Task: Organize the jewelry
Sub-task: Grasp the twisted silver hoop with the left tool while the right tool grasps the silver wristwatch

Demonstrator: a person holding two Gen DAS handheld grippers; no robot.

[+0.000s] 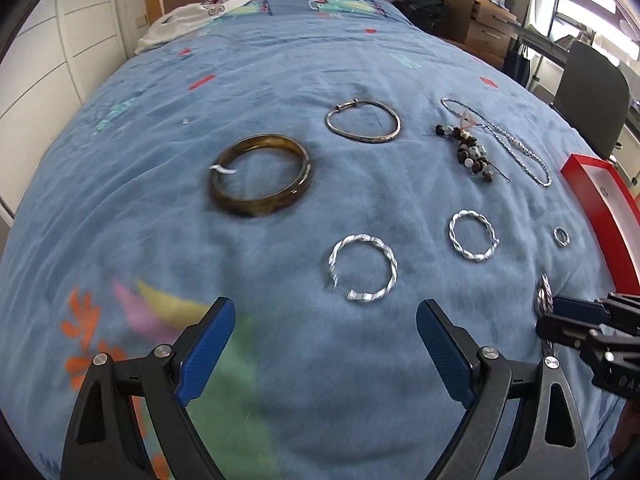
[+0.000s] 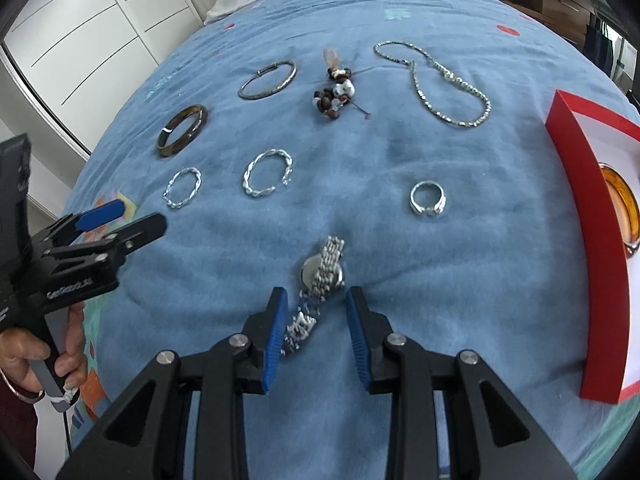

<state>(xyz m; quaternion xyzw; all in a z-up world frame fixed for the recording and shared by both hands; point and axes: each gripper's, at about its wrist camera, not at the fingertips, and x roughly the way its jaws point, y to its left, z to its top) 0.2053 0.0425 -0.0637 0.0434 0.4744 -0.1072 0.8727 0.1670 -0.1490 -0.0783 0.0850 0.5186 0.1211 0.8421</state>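
Observation:
Jewelry is spread over a blue bedspread. My right gripper [image 2: 317,300] is open, pointing down at a silver watch [image 2: 324,272] that lies flat. The watch band runs back between the blue pads, near the left one, and neither pad presses on it. My left gripper [image 1: 325,312] stands wide open just short of a twisted silver open bangle [image 1: 362,268], with nothing between its fingers. A second twisted bangle [image 1: 473,235], a brown bangle [image 1: 260,174], a thin silver bangle [image 1: 362,121], a beaded piece [image 1: 468,152], a chain necklace [image 1: 516,148] and a silver ring [image 2: 427,199] lie farther off.
A red box [image 2: 592,240] with a white inside sits at the bed's right edge and holds an amber bangle [image 2: 624,204]. A white garment [image 1: 188,20] lies by the wooden headboard. A hand [image 2: 60,360] holds the left gripper's handle. A dark chair [image 1: 592,96] stands to the right.

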